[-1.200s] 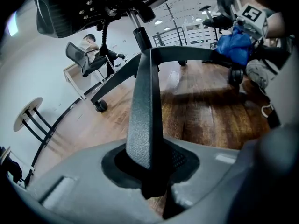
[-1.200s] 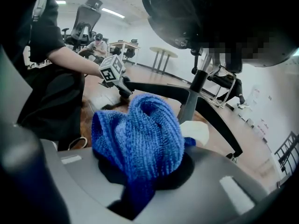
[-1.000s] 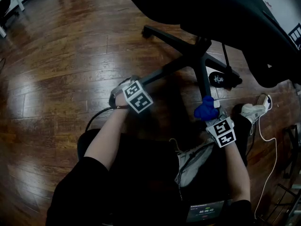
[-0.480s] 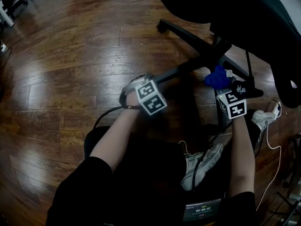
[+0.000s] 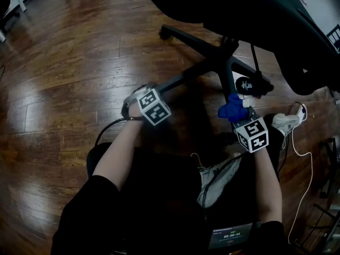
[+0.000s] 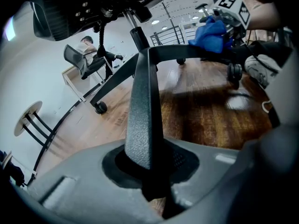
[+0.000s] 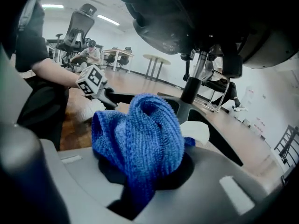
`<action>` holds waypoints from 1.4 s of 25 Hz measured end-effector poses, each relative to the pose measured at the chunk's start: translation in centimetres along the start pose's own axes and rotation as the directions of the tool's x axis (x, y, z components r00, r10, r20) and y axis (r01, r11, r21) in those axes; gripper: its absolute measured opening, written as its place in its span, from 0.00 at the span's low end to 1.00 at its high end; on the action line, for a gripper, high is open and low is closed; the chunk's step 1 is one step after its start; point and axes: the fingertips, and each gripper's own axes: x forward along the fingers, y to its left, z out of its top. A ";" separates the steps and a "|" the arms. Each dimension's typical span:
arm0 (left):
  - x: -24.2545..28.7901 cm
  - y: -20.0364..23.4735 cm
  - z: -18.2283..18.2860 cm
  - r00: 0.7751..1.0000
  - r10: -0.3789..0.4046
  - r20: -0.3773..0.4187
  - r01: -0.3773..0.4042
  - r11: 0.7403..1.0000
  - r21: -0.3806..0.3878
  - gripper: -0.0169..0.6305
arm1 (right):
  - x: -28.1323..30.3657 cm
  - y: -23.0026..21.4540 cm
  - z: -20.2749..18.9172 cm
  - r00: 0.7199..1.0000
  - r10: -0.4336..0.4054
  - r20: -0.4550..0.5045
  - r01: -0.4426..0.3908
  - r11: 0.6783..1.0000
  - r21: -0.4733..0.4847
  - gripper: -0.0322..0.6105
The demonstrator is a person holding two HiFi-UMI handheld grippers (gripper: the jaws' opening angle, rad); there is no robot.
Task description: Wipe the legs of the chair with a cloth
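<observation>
The chair (image 5: 239, 15) stands ahead of and above both claws, its star base spreading legs toward the person. The left gripper (image 5: 144, 92) is clamped on the braced leg (image 5: 180, 78), which runs straight out from between its jaws to the central hub. This hold should stop the base from rolling or swivelling under wiping pressure. The right gripper (image 5: 239, 117) is closed on the cloth (image 5: 232, 109), which bulges forward of its jaws as a loose wad. The adjacent leg (image 5: 229, 84) lies directly ahead of that wad; whether cloth and leg touch cannot be told. For a good stroke, the wad should be pressed onto the leg's top face, drawn along its length from hub to outer end, then rolled over each side, with the jaw tips kept off the surface.
</observation>
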 end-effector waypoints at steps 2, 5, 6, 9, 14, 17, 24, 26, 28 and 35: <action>0.1 -0.1 0.0 1.000 -0.004 -0.002 0.004 1.000 -0.001 0.16 | -1.9 1.8 -2.2 1.000 0.014 -0.025 -0.014 1.000 0.013 0.17; 0.1 0.0 0.0 1.000 -0.005 -0.006 0.005 1.000 -0.008 0.16 | -3.9 3.8 -4.7 0.997 0.026 -0.076 -0.027 1.000 -0.005 0.17; 0.1 0.0 0.1 1.000 -0.006 -0.008 0.005 1.000 -0.011 0.16 | -4.3 4.2 -5.2 0.996 0.030 -0.084 -0.030 1.000 0.003 0.17; 0.2 -0.1 0.2 1.000 -0.009 -0.012 0.009 1.000 -0.016 0.16 | -4.9 4.3 -5.8 0.996 0.038 -0.079 -0.033 0.998 0.057 0.17; 0.1 -0.1 0.2 1.000 -0.007 -0.021 0.007 1.000 -0.013 0.16 | -3.0 3.0 -4.1 0.997 0.006 -0.081 -0.005 1.000 0.012 0.17; 0.1 0.0 0.3 1.000 -0.008 -0.024 0.008 1.000 -0.015 0.16 | -0.5 0.7 -1.5 0.997 -0.036 -0.062 0.033 0.998 -0.051 0.17; -0.1 -0.2 0.2 1.000 -0.008 -0.011 0.008 1.000 -0.005 0.16 | 5.5 -5.4 5.9 0.995 -0.087 0.049 0.090 0.995 -0.043 0.17; -0.1 0.0 0.3 1.000 -0.001 -0.007 0.001 1.000 -0.002 0.16 | 6.5 -6.8 7.5 0.993 -0.079 0.083 0.079 0.997 0.008 0.17; -0.1 0.1 0.2 1.000 0.007 -0.005 -0.007 1.000 -0.002 0.16 | 6.6 -7.4 8.1 0.992 -0.075 0.103 0.069 0.996 0.059 0.17; 0.3 0.8 -0.9 0.999 0.035 -0.027 -0.035 0.999 -0.004 0.16 | 3.4 -3.9 4.5 0.993 -0.097 0.070 0.096 0.995 0.013 0.17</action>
